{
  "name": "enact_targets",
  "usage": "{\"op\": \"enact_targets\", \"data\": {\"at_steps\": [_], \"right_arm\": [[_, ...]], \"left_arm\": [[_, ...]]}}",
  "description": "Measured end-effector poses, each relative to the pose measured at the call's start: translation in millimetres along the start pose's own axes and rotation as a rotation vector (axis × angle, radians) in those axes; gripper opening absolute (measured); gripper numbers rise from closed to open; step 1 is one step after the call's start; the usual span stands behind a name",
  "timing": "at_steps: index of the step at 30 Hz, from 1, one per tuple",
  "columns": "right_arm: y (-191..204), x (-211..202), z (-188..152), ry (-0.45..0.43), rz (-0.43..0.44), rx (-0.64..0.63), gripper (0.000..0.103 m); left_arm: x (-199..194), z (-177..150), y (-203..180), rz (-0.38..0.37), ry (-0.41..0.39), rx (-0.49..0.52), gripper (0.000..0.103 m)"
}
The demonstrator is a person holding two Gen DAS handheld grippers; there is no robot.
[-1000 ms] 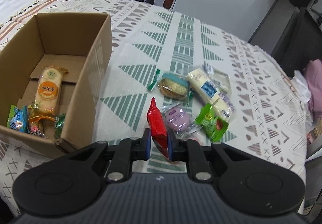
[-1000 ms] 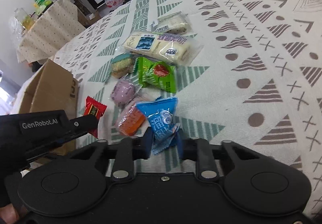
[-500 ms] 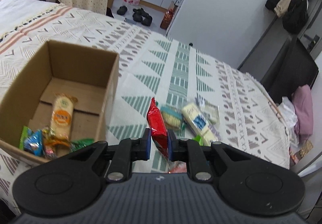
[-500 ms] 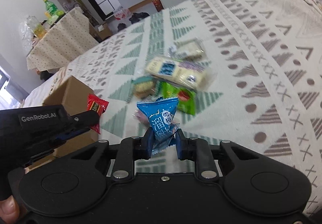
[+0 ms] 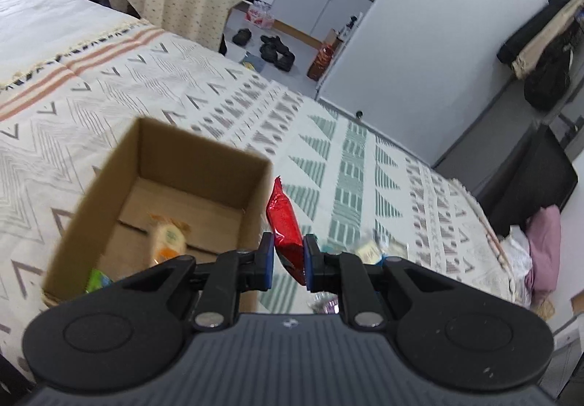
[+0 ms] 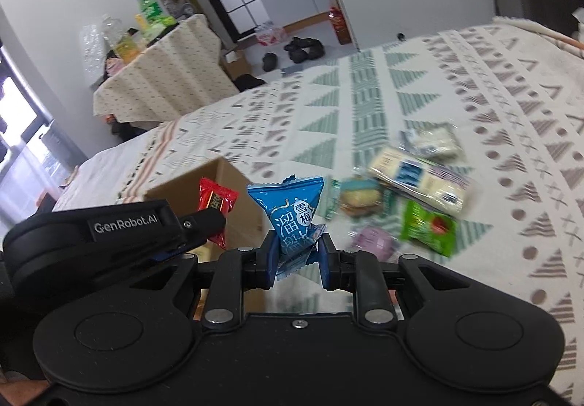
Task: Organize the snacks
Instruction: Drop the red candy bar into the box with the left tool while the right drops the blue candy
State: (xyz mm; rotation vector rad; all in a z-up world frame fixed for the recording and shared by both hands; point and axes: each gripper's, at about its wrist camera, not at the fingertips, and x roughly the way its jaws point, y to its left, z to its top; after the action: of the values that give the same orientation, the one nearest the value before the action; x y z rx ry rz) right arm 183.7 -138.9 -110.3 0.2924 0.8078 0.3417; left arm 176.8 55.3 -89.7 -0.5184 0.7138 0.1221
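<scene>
The left claw (image 5: 286, 262) is clenched on a red snack packet (image 5: 286, 223), held above the bed just right of the open cardboard box (image 5: 204, 154). The right claw (image 6: 296, 260) grasps a blue candy packet (image 6: 292, 212) upright; farther right, more snacks (image 6: 419, 180) lie on the patterned bedspread (image 6: 511, 107).

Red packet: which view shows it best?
Right wrist. The red packet shows its printed face, pinched by the left tool. Left wrist sees the red packet edge-on, its lower part hidden between the pads.

Open-topped cardboard box (image 5: 204, 165), snacks low inside; loose snack cluster (image 6: 412, 187) beside it on bedspread (image 6: 511, 107).
</scene>
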Motion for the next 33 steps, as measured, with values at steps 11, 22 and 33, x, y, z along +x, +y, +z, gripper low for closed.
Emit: {"op": "enact_targets", "data": {"at_steps": [11,22,33], "right_arm": [[46,10,2,-0.008,0.060,-0.023,0.022],[82,23,-3,0.012,0.091,-0.054,0.022],[90,31,-5,0.023,0.079,-0.058,0.040]], "left_arm": [[-32,31,42,0.032,-0.043,-0.025,0.015],[-29,36,73,0.069,-0.008,-0.068,0.016],[-21,37,89,0.139,0.033,-0.116,0.055]]}}
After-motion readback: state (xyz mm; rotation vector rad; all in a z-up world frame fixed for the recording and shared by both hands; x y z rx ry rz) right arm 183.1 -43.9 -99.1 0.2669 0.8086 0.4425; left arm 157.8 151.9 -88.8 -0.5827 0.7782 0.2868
